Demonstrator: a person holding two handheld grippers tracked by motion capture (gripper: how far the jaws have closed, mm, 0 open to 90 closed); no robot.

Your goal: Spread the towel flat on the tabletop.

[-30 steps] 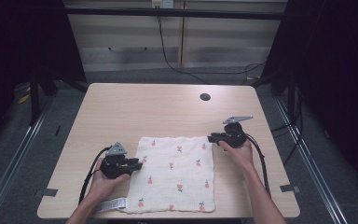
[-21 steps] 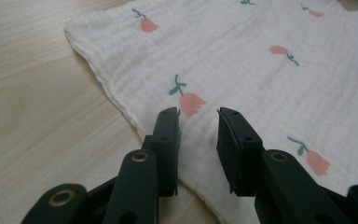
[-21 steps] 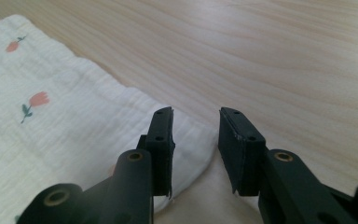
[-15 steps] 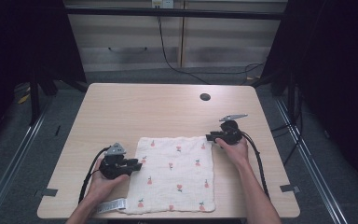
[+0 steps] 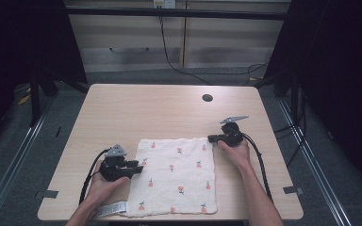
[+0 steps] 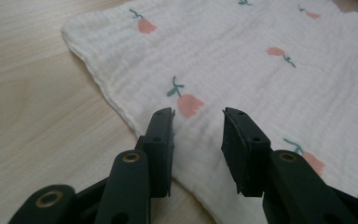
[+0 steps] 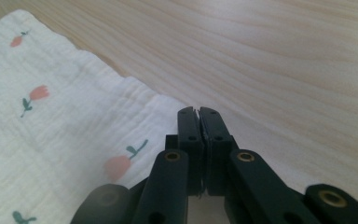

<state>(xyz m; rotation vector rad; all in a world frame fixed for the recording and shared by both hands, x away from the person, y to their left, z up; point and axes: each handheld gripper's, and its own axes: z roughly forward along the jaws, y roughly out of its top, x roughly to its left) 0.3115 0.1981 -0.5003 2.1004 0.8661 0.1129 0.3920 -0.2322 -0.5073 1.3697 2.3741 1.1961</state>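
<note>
Cloth, white with small pink flowers, lay flat on the near half of the wooden counter, a label at its near left corner. Left tool sat at the cloth's left edge, jaws apart and just widened, hovering above the fabric with nothing pinched between them. Right tool sat at the far right corner, jaws just brought together; whether a fold of cloth was caught between them could not be told. Dark round hole in counter, far side.
</note>
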